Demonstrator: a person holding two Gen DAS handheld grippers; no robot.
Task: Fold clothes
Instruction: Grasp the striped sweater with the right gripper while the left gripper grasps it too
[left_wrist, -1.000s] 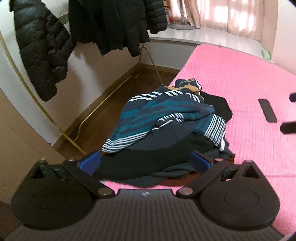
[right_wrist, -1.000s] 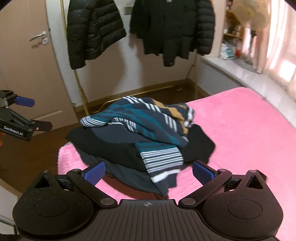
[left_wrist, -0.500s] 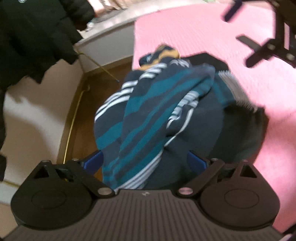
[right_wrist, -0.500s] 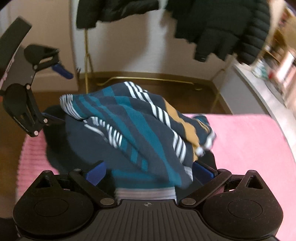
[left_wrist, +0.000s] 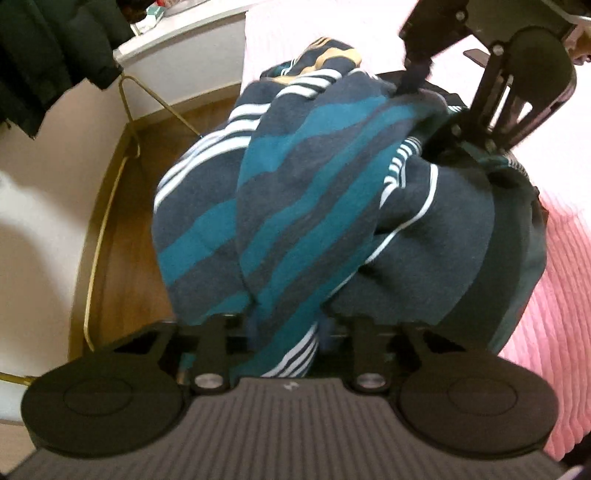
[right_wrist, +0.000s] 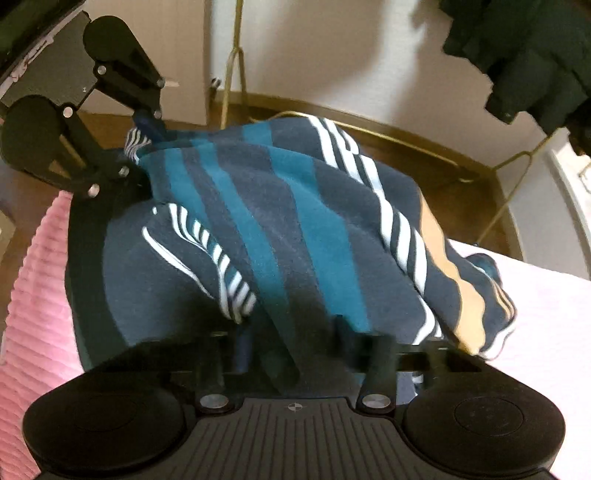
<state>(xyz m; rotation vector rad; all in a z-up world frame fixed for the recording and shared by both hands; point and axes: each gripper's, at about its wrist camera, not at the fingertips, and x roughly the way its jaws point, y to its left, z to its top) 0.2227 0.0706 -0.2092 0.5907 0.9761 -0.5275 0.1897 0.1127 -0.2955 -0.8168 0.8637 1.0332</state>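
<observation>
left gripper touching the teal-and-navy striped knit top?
Touching. Left wrist view: left gripper has its fingers closed on a fold of the striped knit top; right wrist view also shows it pinching the top's far edge.

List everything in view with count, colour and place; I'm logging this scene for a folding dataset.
striped knit sweater: one, navy with teal, white and tan stripes, on top of the clothes pile, pinched at two edges.
dark garments: number unclear, black and dark green, under the sweater.
pink ribbed bedspread: one, under the pile.
black puffer jackets: at least one, hanging by the wall.
gold metal clothes rack: one, on the wooden floor beside the bed.
left gripper: black, jaws shut on the sweater's near edge.
right gripper: black, jaws shut on the opposite edge.
</observation>
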